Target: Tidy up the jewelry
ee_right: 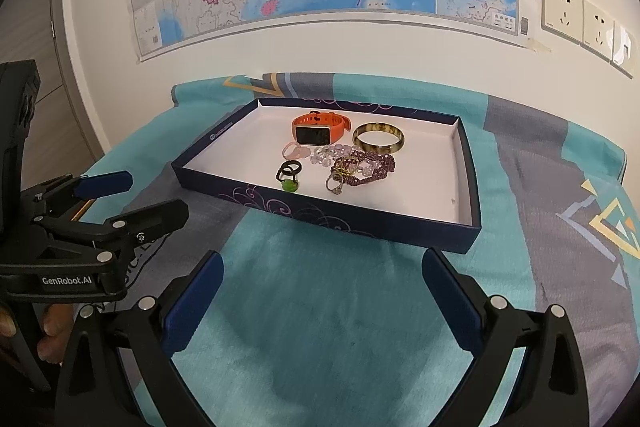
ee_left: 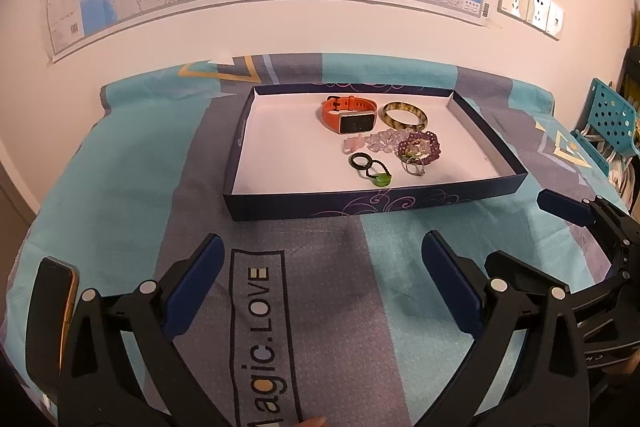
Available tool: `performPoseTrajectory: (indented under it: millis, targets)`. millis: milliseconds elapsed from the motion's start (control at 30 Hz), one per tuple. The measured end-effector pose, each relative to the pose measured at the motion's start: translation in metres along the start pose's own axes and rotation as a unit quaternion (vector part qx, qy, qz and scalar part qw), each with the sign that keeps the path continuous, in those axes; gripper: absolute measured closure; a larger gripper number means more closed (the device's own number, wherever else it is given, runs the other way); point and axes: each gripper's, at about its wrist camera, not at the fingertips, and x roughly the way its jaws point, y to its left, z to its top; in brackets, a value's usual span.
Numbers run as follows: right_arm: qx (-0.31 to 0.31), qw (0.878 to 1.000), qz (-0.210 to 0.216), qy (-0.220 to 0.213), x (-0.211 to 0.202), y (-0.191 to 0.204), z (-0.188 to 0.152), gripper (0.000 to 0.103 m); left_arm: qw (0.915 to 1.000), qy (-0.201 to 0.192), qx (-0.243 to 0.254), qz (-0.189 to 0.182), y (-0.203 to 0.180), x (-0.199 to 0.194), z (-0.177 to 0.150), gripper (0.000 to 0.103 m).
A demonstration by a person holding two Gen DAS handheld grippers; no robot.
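Inside the shallow dark-blue cardboard tray (ee_left: 400, 205) on the teal-and-grey patterned cloth (ee_left: 132, 163) lie an orange-strapped smartwatch (ee_left: 349, 114), a mottled amber bangle (ee_left: 404, 115), a purple beaded bracelet (ee_left: 420, 146) and a green stone pendant (ee_left: 380, 180), clustered right of centre. My left gripper (ee_left: 322, 259) and right gripper (ee_right: 322, 277) hover before the tray, fingers spread wide, holding nothing.

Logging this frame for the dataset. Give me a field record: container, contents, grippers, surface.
container: shallow dark-blue box, white inside
contents: orange watch, brown bangle, purple bead bracelet, clear bead bracelet, black ring with green pendant
left gripper: open, empty, short of box
right gripper: open, empty, short of box
surface: teal-grey patterned cloth
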Motion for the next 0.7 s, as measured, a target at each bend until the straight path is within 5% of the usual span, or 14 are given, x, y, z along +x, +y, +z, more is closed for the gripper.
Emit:
performPoseTrajectory:
  millis: [700]
  targets:
    - [0.005,1.0,0.0,0.008,0.0012,-0.0011,-0.0043,0.007,1.0,0.002,0.003,0.001,-0.0029,0.0004,-0.0008,0.006]
